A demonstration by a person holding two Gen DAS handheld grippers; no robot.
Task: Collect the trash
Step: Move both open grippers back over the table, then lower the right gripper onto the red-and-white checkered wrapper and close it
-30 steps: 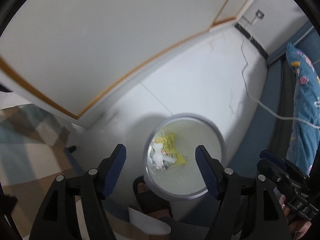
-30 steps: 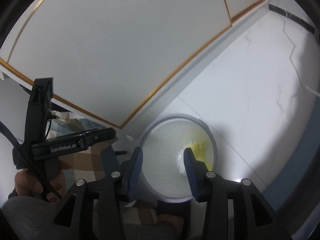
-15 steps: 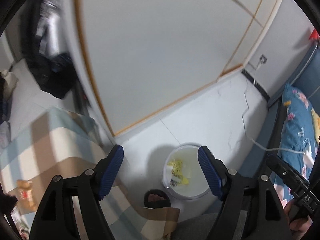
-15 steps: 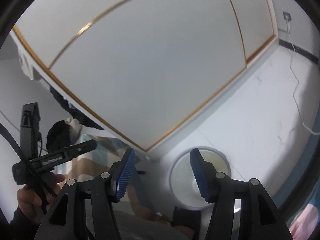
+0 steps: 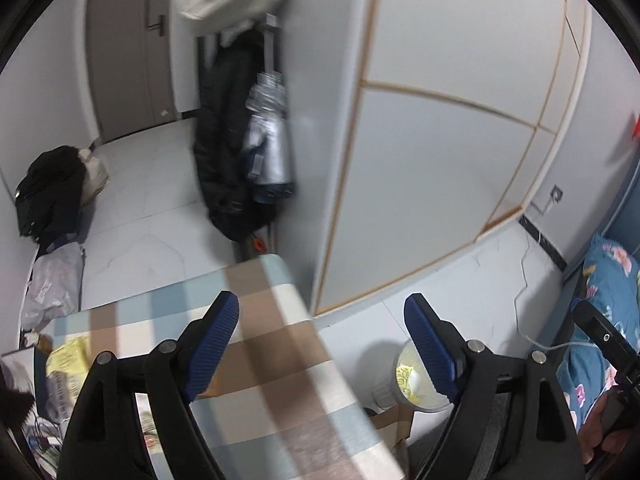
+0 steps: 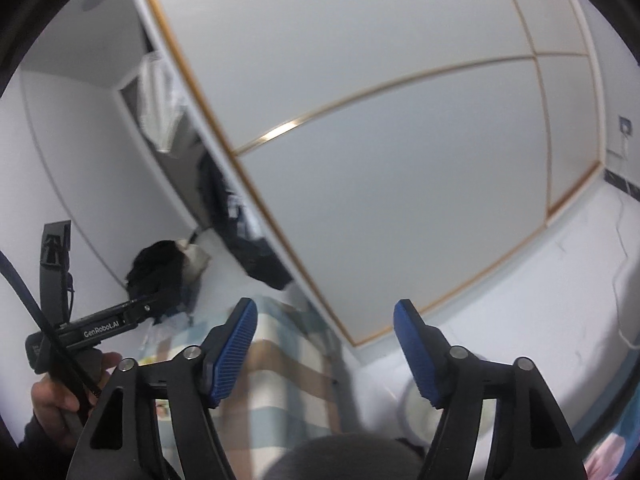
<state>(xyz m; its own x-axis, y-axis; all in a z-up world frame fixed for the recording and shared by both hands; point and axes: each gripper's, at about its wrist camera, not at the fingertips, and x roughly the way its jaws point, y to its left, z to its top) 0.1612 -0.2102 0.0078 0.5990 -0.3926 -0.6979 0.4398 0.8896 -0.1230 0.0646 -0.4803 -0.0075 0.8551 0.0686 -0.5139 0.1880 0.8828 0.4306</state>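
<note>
While both tools point over the checked tablecloth (image 5: pixel 280 364), we note the left gripper (image 5: pixel 322 348) with jaws opening and nothing between them; the right gripper (image 6: pixel 325 346) likewise, empty and opening. The trash bin (image 5: pixel 412 376) stands on the floor just beside the tablecloth's edge, with yellow wrappers (image 5: pixel 405 374) inside. Another yellow wrapper (image 5: pixel 68 356) lies on the tablecloth's far left.

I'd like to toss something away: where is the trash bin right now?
In the left wrist view the trash bin stands on the white floor at lower right, between the checked table and the blue flowered bedding.
</note>
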